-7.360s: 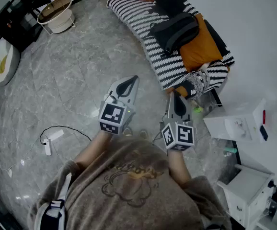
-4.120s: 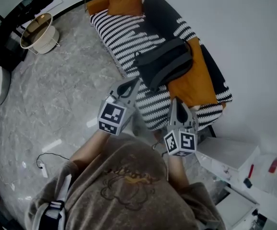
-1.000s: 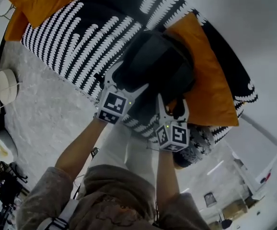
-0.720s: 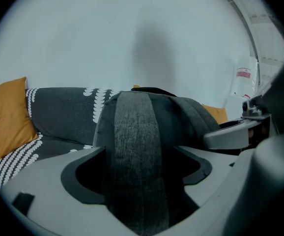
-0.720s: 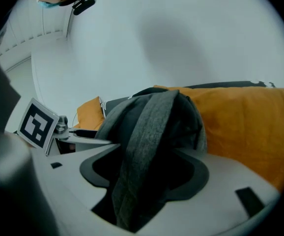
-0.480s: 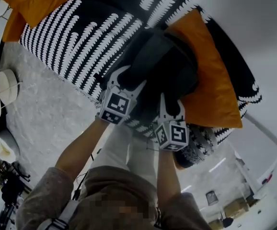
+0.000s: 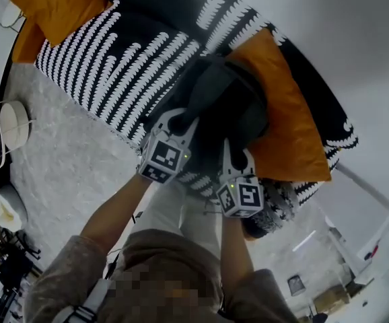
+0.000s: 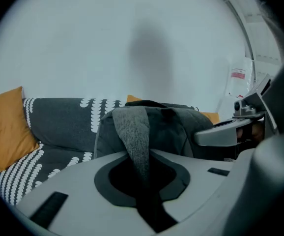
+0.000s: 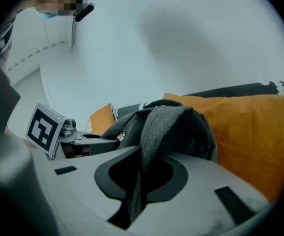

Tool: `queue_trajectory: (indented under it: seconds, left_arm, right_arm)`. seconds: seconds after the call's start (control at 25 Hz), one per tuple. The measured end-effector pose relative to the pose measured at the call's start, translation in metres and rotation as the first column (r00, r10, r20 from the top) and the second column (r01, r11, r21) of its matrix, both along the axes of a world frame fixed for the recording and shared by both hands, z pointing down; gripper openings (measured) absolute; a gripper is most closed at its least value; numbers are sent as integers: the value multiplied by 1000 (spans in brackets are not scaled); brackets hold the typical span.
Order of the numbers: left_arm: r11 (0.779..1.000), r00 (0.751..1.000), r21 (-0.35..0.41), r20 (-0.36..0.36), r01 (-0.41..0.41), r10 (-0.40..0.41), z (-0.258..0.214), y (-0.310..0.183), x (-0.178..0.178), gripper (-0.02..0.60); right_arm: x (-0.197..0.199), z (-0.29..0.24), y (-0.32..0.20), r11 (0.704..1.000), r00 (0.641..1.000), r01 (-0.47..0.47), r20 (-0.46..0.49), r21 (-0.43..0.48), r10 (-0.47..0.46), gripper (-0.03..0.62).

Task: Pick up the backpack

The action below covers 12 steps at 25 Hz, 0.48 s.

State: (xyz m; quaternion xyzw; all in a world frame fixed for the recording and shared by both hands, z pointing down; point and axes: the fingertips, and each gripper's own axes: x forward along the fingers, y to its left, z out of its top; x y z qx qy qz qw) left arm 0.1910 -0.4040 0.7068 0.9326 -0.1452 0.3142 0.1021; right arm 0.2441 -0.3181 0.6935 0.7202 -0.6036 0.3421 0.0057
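A dark grey backpack (image 7: 221,103) lies on a black-and-white patterned sofa (image 7: 107,52), leaning against an orange cushion (image 7: 292,123). My left gripper (image 7: 184,120) is at its near left side, jaws closing, with a grey shoulder strap (image 8: 134,132) pinched between them. In the left gripper view the strap runs from the backpack (image 8: 174,129) down into the left gripper (image 8: 143,178). My right gripper (image 7: 236,150) is at the near right side, jaws closing on a second strap (image 9: 154,132). That strap drops from the backpack (image 9: 186,124) into the right gripper (image 9: 134,183).
A second orange cushion (image 7: 53,5) lies at the sofa's far left end. A round white stand (image 7: 3,136) sits on the grey marble floor (image 7: 66,173) at the left. A white wall (image 8: 132,33) rises behind the sofa. A patterned cushion (image 7: 278,204) sits below the right gripper.
Both grippers went from wide open round the backpack's straps to closed on them. The hands have shifted only slightly.
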Motion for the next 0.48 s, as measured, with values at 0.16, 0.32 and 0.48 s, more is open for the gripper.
queue_trajectory:
  seconds: [0.16,0.32,0.48]
  left_arm:
    - [1000,999,-5,-47,-24,24,-44,8,5,41]
    - [999,993,-2,-110,-39,38,-98,10,12,38]
    - [999,988,44,-154,-13,20,-156,14,6,37]
  right_arm:
    - [4,-44,0,999,999,13,-30,46,-12,26]
    - [10,-91,-2,994,997,35,-69,103,-28,26]
    - [7,-139,10,987,997,40,-76,156,-28,26]
